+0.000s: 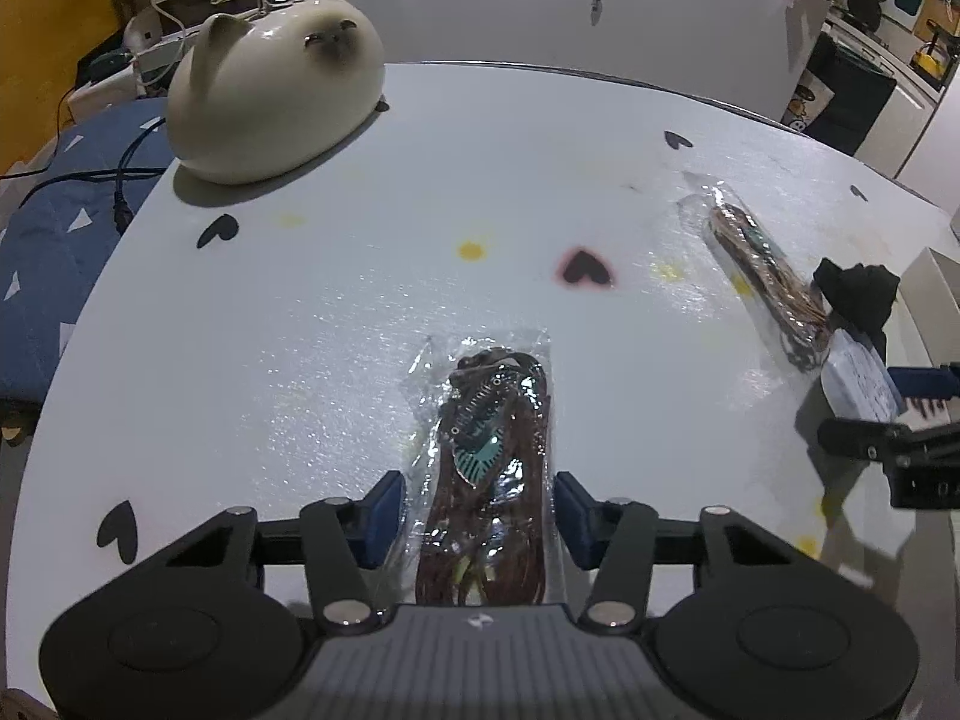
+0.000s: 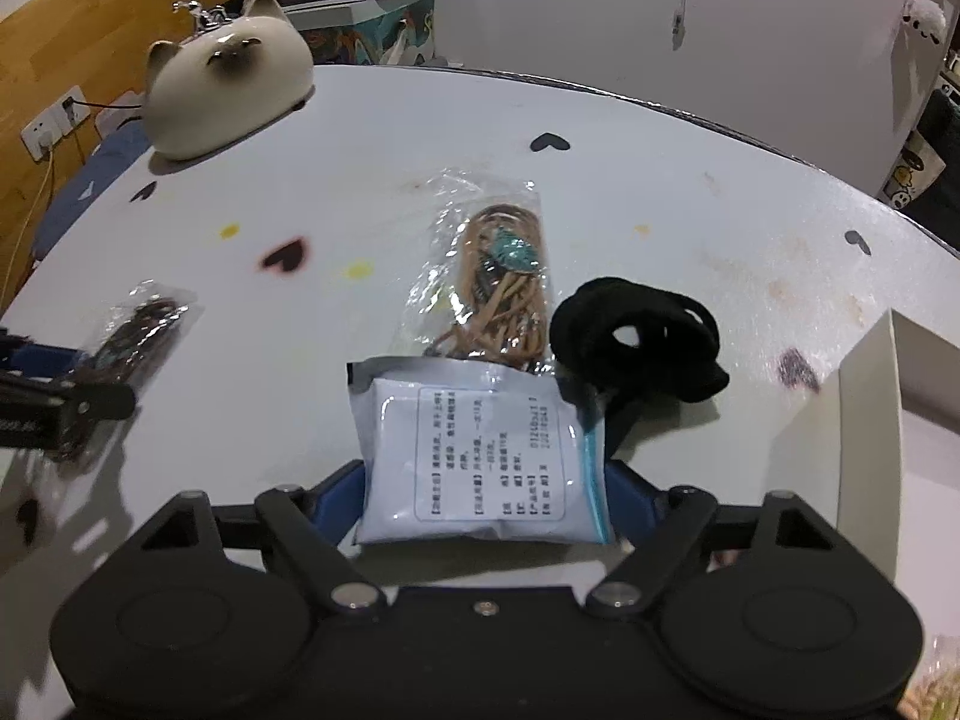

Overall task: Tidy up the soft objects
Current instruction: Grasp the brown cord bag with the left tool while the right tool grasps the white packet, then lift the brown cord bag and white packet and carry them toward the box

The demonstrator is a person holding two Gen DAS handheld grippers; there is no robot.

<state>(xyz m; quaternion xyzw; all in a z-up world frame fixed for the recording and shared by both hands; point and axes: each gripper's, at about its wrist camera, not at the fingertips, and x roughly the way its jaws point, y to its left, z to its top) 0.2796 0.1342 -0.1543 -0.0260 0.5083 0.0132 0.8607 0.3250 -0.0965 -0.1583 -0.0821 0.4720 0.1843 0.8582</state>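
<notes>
On the white desk [image 1: 300,312], my left gripper [image 1: 478,519] straddles a clear bag of brown cord [image 1: 486,450], jaws narrowed, pads just beside the plastic. My right gripper [image 2: 483,501] brackets a white labelled pouch [image 2: 480,456], jaws wide; contact unclear. A second cord bag [image 2: 498,276] and black fabric loops [image 2: 636,348] lie beyond.

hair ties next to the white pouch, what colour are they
Black. The hair ties show best in the right wrist view.
</notes>
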